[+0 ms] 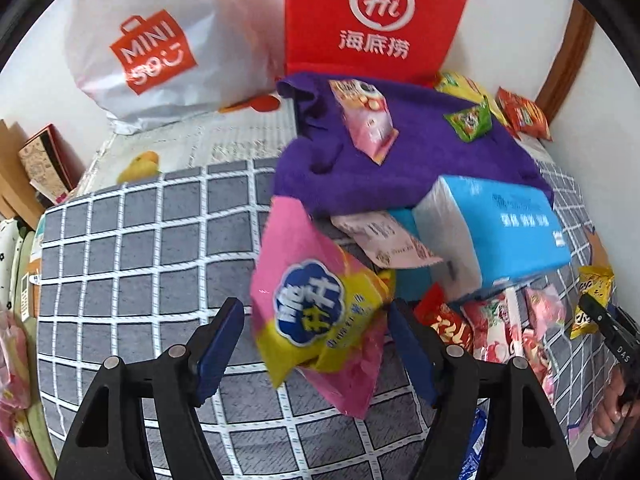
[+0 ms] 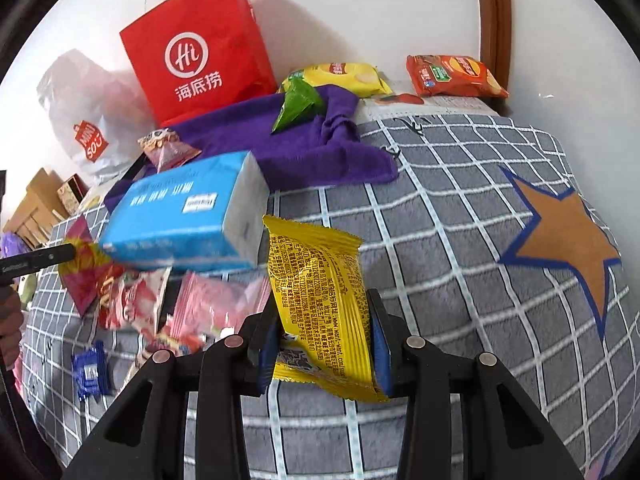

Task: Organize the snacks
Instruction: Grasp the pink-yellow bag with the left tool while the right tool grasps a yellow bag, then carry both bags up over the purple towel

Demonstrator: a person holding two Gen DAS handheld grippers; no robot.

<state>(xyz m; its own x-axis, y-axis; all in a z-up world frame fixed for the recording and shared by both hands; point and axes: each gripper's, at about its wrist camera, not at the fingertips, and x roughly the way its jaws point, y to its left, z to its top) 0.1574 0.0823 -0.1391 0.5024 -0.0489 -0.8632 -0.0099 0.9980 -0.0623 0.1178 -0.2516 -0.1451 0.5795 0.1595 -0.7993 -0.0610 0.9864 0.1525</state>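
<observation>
Two paper and plastic carrier bags stand against a white wall at the top of the left wrist view: a white shopping bag [image 1: 156,52] at upper left and a red paper bag [image 1: 372,20] at upper centre. Below them spreads a grey blanket [image 1: 160,248] with a white grid, and in the right wrist view an orange star [image 2: 568,240] with a blue outline marks it at right. A purple towel [image 1: 420,152] lies crumpled in the upper middle, with a blue tissue pack [image 1: 496,232] resting against its lower edge. A brown wooden door frame [image 2: 494,20] rises at upper right, and cardboard boxes [image 1: 36,168] sit at the left edge. The left gripper [image 1: 316,356] has its jaws fairly wide, a pink and yellow snack bag [image 1: 316,308] between them; whether both pads press it I cannot tell. The right gripper [image 2: 324,344] is clamped narrowly on a yellow snack packet [image 2: 320,300]. More snacks [image 1: 500,328] lie heaped below the tissue pack.
</observation>
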